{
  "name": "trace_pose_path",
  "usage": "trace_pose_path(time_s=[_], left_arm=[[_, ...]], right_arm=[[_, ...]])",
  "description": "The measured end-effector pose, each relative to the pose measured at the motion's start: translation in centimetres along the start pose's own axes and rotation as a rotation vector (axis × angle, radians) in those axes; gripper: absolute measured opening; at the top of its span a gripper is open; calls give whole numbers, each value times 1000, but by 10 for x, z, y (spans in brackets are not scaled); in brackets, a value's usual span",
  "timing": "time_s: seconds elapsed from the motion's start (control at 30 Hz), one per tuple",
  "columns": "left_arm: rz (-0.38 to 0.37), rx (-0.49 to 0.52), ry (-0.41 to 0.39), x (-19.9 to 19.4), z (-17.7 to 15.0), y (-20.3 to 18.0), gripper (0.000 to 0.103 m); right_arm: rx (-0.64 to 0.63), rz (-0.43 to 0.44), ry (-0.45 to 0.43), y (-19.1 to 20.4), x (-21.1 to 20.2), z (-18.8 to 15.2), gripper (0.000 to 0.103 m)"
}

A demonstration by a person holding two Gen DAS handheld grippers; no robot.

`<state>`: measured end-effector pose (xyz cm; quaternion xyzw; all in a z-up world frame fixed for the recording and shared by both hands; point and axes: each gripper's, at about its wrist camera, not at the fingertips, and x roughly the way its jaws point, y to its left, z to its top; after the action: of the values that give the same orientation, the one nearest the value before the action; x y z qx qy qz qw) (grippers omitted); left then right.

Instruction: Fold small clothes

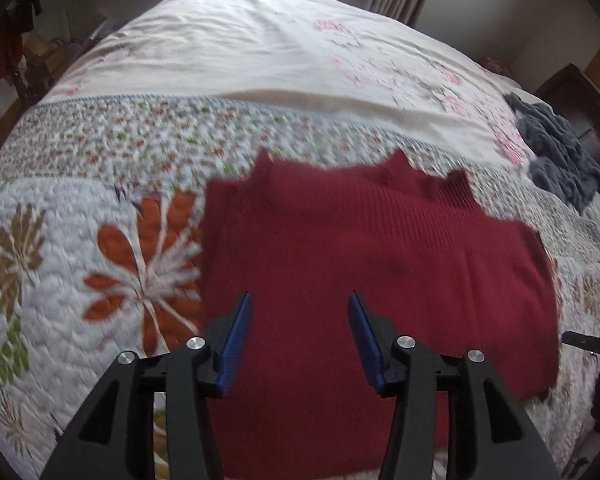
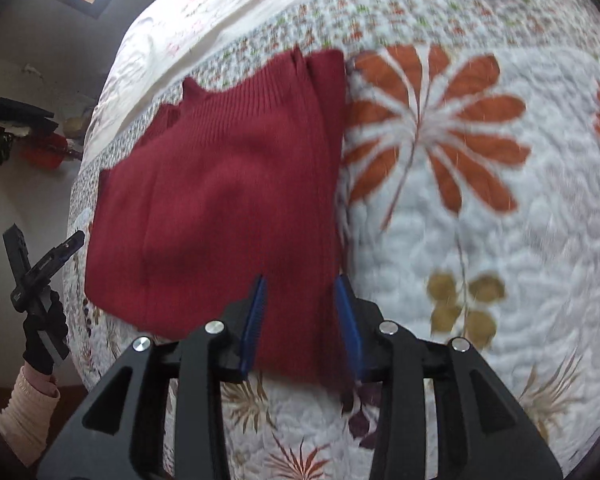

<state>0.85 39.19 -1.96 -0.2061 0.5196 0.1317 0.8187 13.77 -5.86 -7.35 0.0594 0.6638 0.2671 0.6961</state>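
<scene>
My left gripper [image 1: 300, 300] hangs over the sweater [image 1: 360, 260] with its blue fingers [image 1: 240, 336] spread apart and nothing between them. My right gripper [image 2: 300, 284] is the same: fingers apart, empty, poised above the sweater's [image 2: 220, 184] near edge, close to its long right side.

The sweater is a dark red ribbed knit, lying fairly flat on the quilt [image 1: 80, 240] near the bed's near side, apparently already folded in along its length; I can't tell how many layers there are. A grey heap [image 1: 560, 152] sits far off to the right, well apart from it.

I judge the knit soft, limp and fairly light, with enough bulk to grip well and little risk of slipping. It will sag and stretch if lifted by one point, so I'd pinch both near corners, catching all layers, and carry them toward the far edge together.
</scene>
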Motion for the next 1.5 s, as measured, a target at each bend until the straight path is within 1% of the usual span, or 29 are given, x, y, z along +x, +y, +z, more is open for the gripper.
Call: trace_pose_path(time_s=[0.1, 0.13, 0.2, 0.27, 0.33, 0.43, 0.67, 0.77, 0.87, 0.9, 0.97, 1.03, 1.07, 1.1, 1.13, 1.17, 1.23, 1.33, 1.43, 1.5], left_arm=[[-5, 6, 32, 4, -20, -6, 51], [2, 14, 47, 8, -27, -7, 51], [18, 27, 61, 14, -34, -8, 51], [34, 40, 67, 18, -39, -7, 51], [44, 56, 68, 20, -42, -7, 51], [55, 65, 76, 23, -43, -7, 51], [74, 89, 80, 30, -49, -9, 51], [73, 86, 76, 32, -51, -8, 51], [77, 72, 79, 33, -49, -8, 51], [79, 70, 80, 32, -49, -8, 51], [88, 63, 76, 28, -44, -13, 51], [72, 57, 50, 19, -39, -20, 52], [62, 57, 30, 14, -34, -27, 52], [55, 60, 17, 11, -31, -33, 55], [46, 64, 9, 10, -27, -39, 59], [30, 68, 2, 10, -23, -46, 60], [13, 82, -6, 14, -15, -60, 60], [-13, 80, 6, 27, -5, -73, 60], [-13, 77, 22, 43, -1, -80, 60], [-4, 73, 40, 54, -1, -81, 60]], right_arm=[[0, -6, 32, -3, 8, -18, 36], [3, -7, 44, -5, 12, -22, 34], [-3, 6, 54, -6, 16, -25, 13], [-14, 22, 42, -7, 11, -26, 10], [-14, 36, 29, -8, 5, -26, 9], [-27, -7, 47, -12, 7, -27, 8], [-10, -11, 56, -22, 17, -32, 8], [6, -6, 60, -26, 23, -31, 9], [10, 2, 64, -24, 25, -28, 13], [10, 7, 64, -24, 23, -28, 15], [6, 22, 48, -18, 13, -24, 16], [-3, 39, 14, -11, 1, -16, 24], [-3, 45, -2, -9, -4, -12, 34], [1, 57, -25, -7, -9, -5, 38], [4, 65, -34, -6, -11, 1, 38], [7, 70, -40, -6, -11, 7, 38], [18, 81, -47, -6, -8, 21, 38], [36, 98, -27, -11, 4, 34, 42], [46, 78, 0, -17, 20, 41, 42], [62, 101, 15, -22, 29, 42, 42]])
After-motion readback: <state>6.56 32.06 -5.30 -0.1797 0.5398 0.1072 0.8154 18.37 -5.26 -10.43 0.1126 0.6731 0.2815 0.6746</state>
